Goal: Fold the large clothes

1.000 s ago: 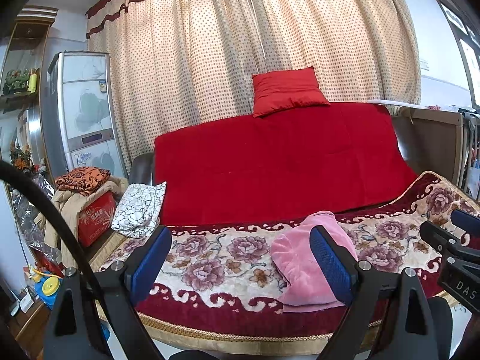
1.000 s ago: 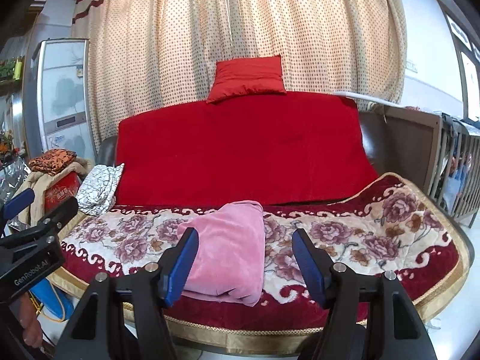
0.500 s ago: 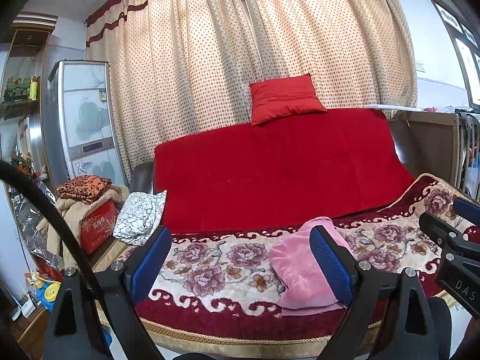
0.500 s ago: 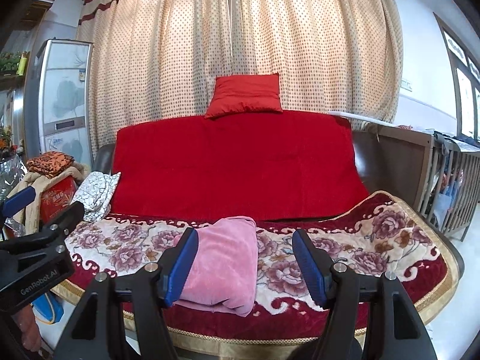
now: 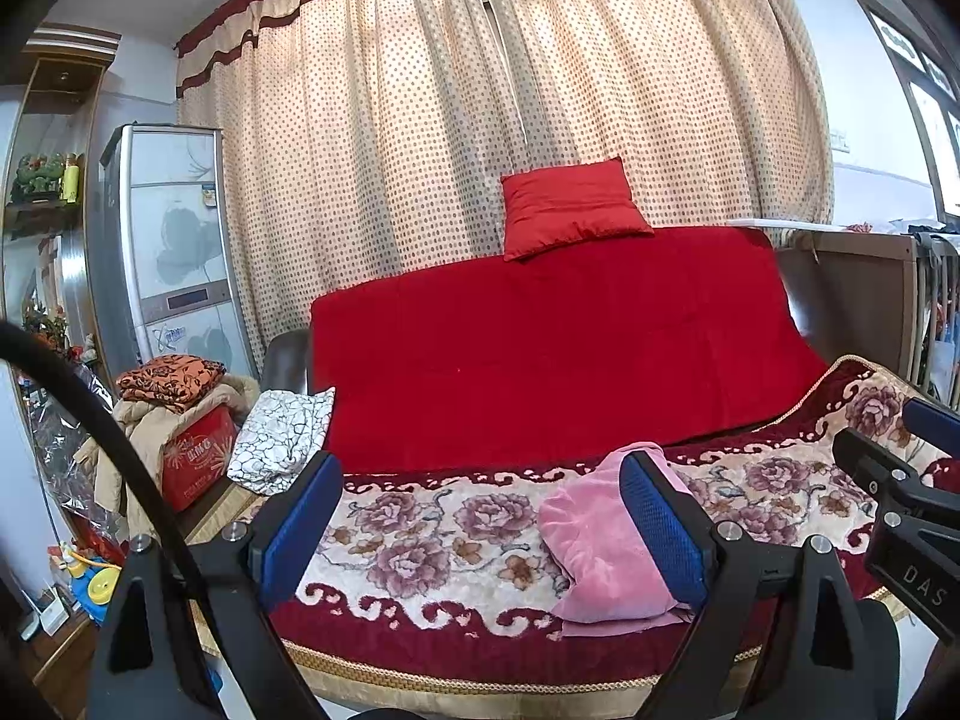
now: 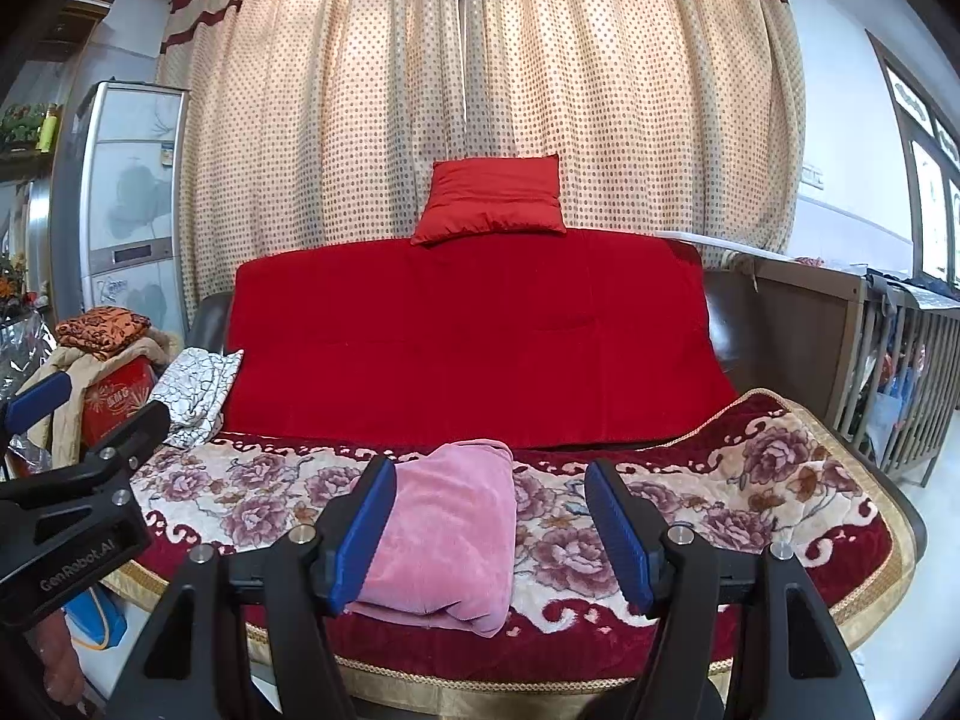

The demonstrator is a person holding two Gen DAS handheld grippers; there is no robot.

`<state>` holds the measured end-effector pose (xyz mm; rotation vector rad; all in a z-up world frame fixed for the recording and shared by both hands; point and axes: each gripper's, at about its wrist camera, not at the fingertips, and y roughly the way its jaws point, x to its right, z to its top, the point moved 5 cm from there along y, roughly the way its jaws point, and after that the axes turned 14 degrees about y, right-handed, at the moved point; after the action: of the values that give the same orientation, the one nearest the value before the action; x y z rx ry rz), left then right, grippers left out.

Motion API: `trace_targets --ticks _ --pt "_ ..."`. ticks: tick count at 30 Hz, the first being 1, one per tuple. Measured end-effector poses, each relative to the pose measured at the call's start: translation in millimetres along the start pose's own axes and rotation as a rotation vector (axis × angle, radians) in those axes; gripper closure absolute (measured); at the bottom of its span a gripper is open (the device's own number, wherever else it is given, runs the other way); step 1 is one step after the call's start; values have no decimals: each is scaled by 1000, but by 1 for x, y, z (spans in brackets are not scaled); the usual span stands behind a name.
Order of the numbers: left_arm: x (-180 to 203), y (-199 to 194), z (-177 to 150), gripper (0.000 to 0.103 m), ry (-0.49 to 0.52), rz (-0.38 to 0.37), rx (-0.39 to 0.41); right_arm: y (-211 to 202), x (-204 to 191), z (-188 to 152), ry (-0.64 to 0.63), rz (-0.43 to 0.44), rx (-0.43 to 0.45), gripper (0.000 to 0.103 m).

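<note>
Both tongs, left (image 5: 480,531) and right (image 6: 489,528), are hanging spread and empty, short of the sofa (image 6: 690,516). The pink garment (image 6: 447,540) is lying folded near its front edge. Folding is looking finished; next is probably fetching another garment.

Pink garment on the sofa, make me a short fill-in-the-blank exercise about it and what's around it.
1. The folded pink garment lies on the sofa's ____-patterned blanket.
2. The small cushion on top of the sofa back is ____.
3. The right gripper has its fingers ____, holding nothing.
4. Behind the sofa hangs a dotted ____.

Missing words: floral; red; open; curtain
</note>
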<state>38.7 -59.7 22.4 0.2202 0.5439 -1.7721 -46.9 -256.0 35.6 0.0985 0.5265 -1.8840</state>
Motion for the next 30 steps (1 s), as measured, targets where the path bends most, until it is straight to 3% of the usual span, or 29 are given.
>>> trace_targets --ticks 12,16,30 --pt "-7 -5 1 9 -10 25 11 -1 -2 1 -14 -6 14 34" --pt "-10 -8 2 2 -21 42 25 -3 -4 4 -20 -6 25 34" --pt "-13 -11 3 2 -20 47 42 -3 -5 4 -24 -8 32 33"
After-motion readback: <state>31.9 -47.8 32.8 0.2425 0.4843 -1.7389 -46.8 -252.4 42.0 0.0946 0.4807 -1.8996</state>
